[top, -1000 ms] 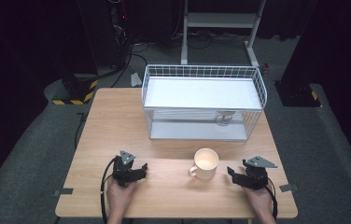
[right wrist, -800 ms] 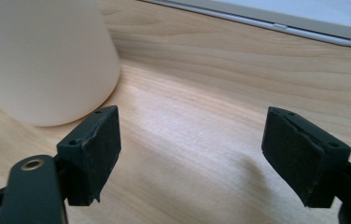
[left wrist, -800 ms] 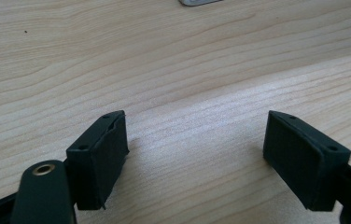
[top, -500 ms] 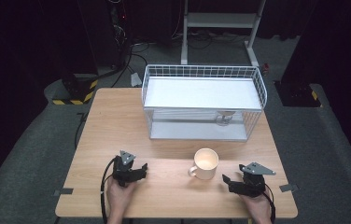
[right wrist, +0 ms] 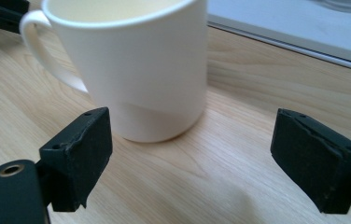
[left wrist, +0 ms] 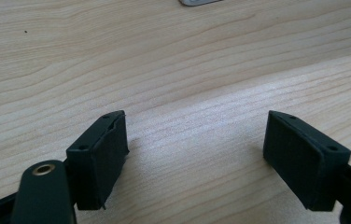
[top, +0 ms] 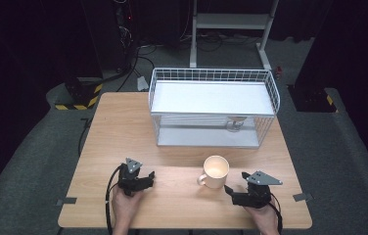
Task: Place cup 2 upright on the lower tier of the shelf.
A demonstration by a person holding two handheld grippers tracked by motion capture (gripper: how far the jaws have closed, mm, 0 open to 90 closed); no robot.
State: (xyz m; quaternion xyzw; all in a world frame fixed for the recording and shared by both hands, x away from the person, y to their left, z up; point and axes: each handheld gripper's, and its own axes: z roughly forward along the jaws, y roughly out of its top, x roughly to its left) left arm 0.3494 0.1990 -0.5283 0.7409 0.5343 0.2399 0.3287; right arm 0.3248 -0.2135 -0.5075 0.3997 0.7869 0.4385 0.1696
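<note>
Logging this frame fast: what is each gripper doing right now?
Left gripper: open, holding nothing, over the table.
Right gripper: open, jaws have just been opening, nothing between them; cream mug stands just ahead, untouched.

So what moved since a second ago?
The right tool slid toward the person's edge of the table, a little away from the cream mug. Its jaws have just been opening and now stand wide, with the mug just ahead of them, not between them and not touched. The mug, the left tool and the white wire basket stayed where they were.
</note>
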